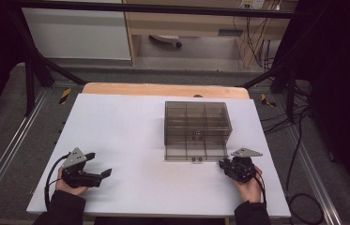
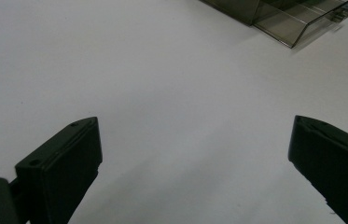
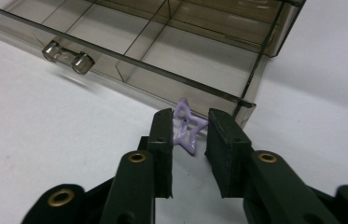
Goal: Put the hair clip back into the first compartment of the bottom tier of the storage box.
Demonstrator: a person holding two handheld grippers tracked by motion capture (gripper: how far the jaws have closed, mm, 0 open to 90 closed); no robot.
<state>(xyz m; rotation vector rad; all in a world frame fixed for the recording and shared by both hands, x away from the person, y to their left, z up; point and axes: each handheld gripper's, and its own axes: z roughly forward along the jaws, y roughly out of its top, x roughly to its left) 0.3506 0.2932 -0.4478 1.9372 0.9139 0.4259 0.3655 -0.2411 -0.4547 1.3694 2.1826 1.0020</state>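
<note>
On the white desk [image 1: 130, 140] stands a smoked, see-through drawer box [image 1: 197, 123], right of the middle, with dividers splitting it into compartments. Its lower drawer [image 3: 129, 51] is pulled out toward the near edge, and a small two-knob handle [image 3: 66, 56] sits on the drawer's front wall.

The right gripper [image 1: 231, 164] rests at the near right of the desk, just beside the near right corner of the open drawer, with a hand [image 1: 250, 187] behind it. In the right gripper view its fingers [image 3: 162, 140] are drawn in narrow around a small purple star-shaped piece [image 3: 186, 130], an open outline of a star lying on the desk just outside the drawer's front wall, near the drawer's corner. The left finger lies against the star's edge; a slim gap shows between the star and the right finger, so whether the star is truly pinched I cannot tell. The star lies outside the drawer, in none of its compartments.

The left gripper [image 1: 98, 165] lies at the near left of the desk, well apart from the box, held by the other hand [image 1: 69, 185]. In the left gripper view its fingers [image 2: 64, 163] stand wide apart with nothing between them, just bare white desk, and the corner of the box lies far off at the upper right.
</note>
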